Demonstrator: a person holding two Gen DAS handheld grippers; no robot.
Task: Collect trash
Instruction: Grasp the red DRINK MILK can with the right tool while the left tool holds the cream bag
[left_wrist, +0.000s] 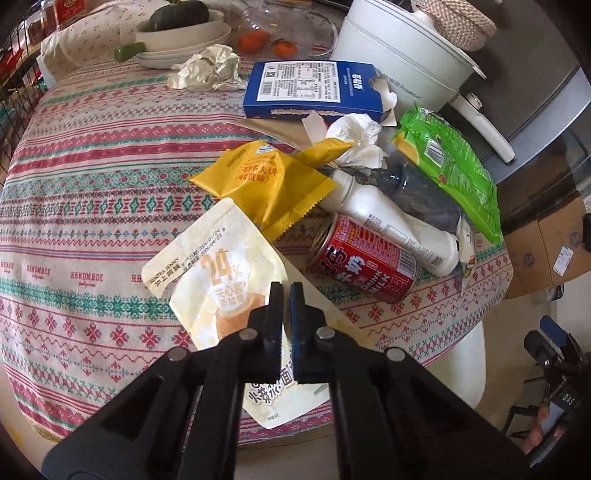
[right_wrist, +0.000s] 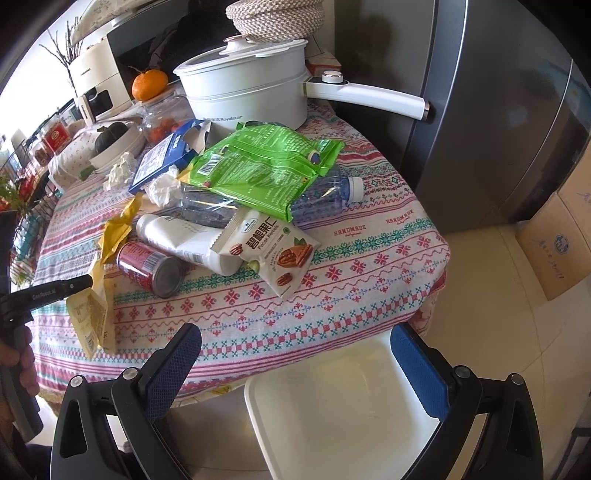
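Left gripper (left_wrist: 285, 295) is pinched on the cream snack pouch (left_wrist: 221, 273) at the tablecloth's (left_wrist: 74, 221) near edge, just beside the red milk-drink can (left_wrist: 364, 258) and yellow wrapper (left_wrist: 266, 181). Right gripper (right_wrist: 295, 347) hangs with jaws wide apart over the white bin (right_wrist: 332, 406) below that edge.

A matt woven cloth (left_wrist: 92, 206) with a stitched-looking pattern covers the worktop. On it, the red can (left_wrist: 364, 258) is glossy printed metal with a bare metal end. Touching the can, the white bottle (left_wrist: 388, 218) is smooth plastic, and the yellow wrapper (left_wrist: 266, 177) is shiny film. Beyond the can lie crumpled matt tissue (left_wrist: 356, 138) and a smooth blue cardboard box (left_wrist: 310, 90). The green bag (right_wrist: 258, 166) is glossy, creased plastic.
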